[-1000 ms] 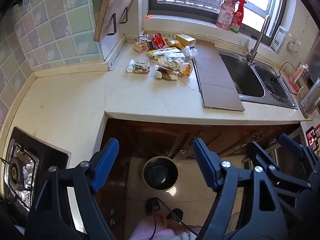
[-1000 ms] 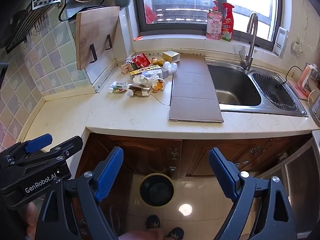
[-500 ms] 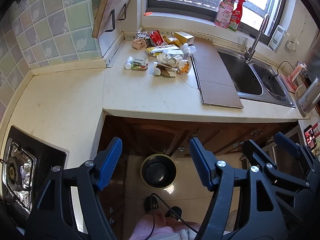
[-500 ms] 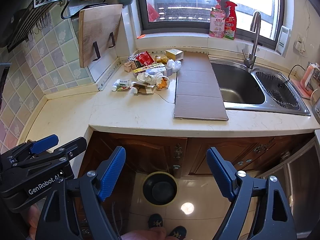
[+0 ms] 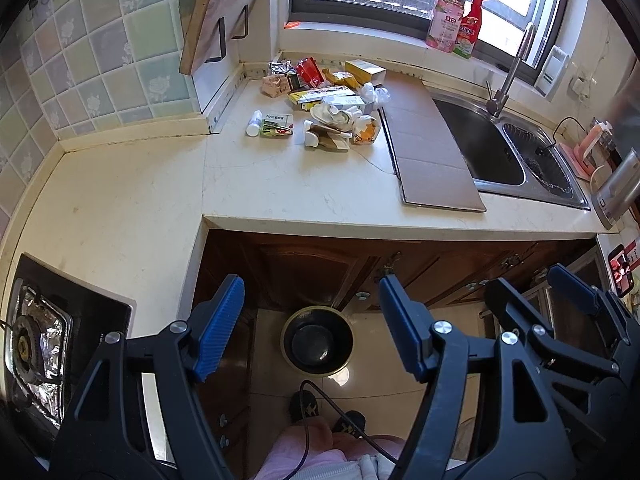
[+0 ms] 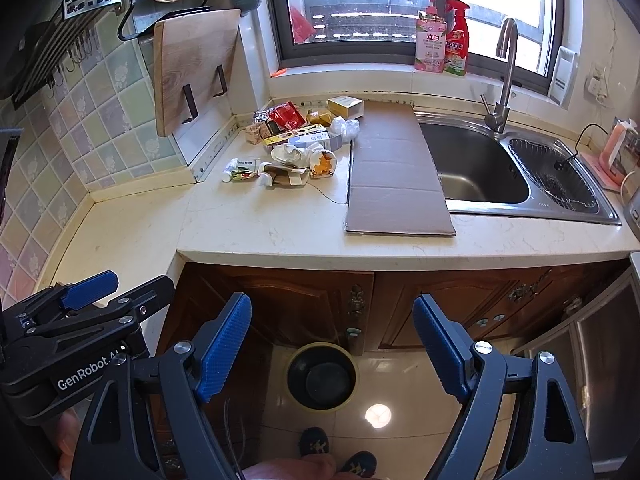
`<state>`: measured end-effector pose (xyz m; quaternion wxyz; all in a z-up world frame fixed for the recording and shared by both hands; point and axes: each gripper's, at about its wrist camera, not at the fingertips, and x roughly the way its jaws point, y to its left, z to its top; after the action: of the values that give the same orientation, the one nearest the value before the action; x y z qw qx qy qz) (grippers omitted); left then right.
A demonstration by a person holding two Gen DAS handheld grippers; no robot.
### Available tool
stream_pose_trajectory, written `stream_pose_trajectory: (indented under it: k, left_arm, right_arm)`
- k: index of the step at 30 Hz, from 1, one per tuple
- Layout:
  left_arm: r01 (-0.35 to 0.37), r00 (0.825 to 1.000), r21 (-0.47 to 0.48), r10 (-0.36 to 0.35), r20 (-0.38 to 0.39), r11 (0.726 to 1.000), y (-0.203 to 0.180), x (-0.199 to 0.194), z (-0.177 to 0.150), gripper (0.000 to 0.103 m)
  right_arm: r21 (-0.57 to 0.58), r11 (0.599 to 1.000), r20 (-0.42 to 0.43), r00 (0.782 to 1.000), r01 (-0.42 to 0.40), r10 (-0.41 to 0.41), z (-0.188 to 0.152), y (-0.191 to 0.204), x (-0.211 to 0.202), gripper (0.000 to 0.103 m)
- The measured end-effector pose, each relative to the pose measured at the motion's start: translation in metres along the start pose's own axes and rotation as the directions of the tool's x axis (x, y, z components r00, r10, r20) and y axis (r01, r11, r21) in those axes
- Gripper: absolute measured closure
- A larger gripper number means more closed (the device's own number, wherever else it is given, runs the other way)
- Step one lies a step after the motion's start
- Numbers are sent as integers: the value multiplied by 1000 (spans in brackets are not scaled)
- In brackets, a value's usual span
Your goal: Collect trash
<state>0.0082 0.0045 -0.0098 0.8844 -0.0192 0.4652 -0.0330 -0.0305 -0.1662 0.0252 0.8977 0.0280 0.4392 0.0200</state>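
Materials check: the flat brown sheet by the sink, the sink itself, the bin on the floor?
Flat brown sheet: looks like corrugated cardboard, matte, with fold creases. Sink: stainless steel, brushed grey with glare. Bin: dark and glossy inside, yellowish rim; plastic or enamelled metal, cannot tell which.

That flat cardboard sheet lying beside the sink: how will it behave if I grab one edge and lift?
The cardboard sheet looks thin and broad with fold creases across it, so it will probably bend at those lines rather than stay rigid. It seems light. Its near edge reaches close to the counter front, so a pull could slide it off.
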Motion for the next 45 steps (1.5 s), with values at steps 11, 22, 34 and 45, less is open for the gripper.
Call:
stream_pose_trajectory:
  k: [11,22,34,45]
  left_arm:
    - [0,1000,5,0,-12,1000,2,5,-2,36]
    - [1,1000,9,0,-7,1000,4,6,-1,36]
    - [65,998,4,-65,17,998,21,4,17,36]
    - [125,992,2,-125,14,992,30,17,41,36]
  right_arm:
    - [3,1000,-6,1000,1,-1,-3,1,4,18]
    - [9,1000,-8,1000,4,-4,-3,4,9,18]
    - [14,999,27,999,35,-35,9,17,-2,18]
    - [-8,1000,21,1000,9,-9,35,24,3,18]
